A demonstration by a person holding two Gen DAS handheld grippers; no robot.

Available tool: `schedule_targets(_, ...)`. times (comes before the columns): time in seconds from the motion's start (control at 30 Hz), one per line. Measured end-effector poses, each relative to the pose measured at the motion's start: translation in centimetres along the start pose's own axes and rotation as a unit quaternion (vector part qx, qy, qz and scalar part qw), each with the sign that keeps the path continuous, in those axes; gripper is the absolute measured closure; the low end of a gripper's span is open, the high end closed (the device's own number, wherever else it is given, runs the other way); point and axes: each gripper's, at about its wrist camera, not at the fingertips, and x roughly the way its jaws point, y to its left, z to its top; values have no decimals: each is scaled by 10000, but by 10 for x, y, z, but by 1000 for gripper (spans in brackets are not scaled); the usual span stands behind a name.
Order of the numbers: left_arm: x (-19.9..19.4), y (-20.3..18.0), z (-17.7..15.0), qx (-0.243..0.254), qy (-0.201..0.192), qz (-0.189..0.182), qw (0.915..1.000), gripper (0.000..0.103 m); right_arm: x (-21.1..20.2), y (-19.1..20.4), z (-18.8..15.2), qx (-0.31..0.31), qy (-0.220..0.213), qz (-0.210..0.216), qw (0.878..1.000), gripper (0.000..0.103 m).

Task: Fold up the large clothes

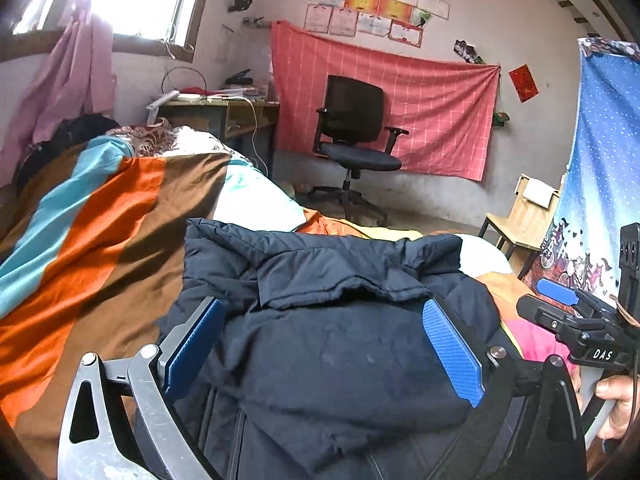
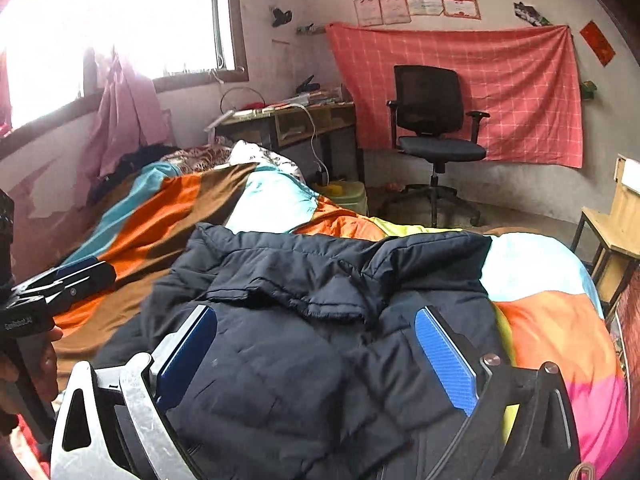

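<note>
Navy quilted fabric fills the foreground of both wrist views: a padded jacket (image 1: 340, 320) lies bunched on a bed under a striped orange, brown and turquoise quilt (image 1: 100, 240), directly ahead of and beneath both hand-held tools. The left gripper (image 1: 324, 344) is spread wide, its blue pads (image 1: 452, 356) straddling the jacket's rumpled upper part; whether the pads touch the cloth cannot be told, and nothing is pinched between them. The right gripper (image 2: 316, 352) is likewise spread wide above the jacket (image 2: 320, 340), its blue fingers (image 2: 446, 360) flanking a fold without clamping it. Only the left wrist view shows a blue starry hanging cloth (image 1: 604, 160) at the far right, with the right gripper (image 1: 560, 300) and the bare hand (image 1: 616, 408) on its grip just beside it. Only the right wrist view shows the left gripper (image 2: 76, 276) from outside, off to the left over the quilt (image 2: 168, 216), and a pale green tub (image 2: 344, 194) on the floor beyond the bed. Beyond both tools stand a black office chair (image 2: 436, 128), a red checked cloth (image 2: 500, 80) pinned to the wall, and a cluttered desk (image 2: 296, 120).
</note>
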Motion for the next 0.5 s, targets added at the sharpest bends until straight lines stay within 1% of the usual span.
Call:
schedule_targets(0.2,-49,-19,-32,267,-254,97,9993,5,-51,-1,-26,136,-33,-9,9999,0)
schedule_targets(0.37,-76,-33,-64,279,-233,115,9993,5,-91,1,-50,27,-120,-175,9998,0)
schedule_targets(0.5,-93,-41,-89,408,-161,161,9989,5,-118,6,-70,-41,-224,-168,9996,0)
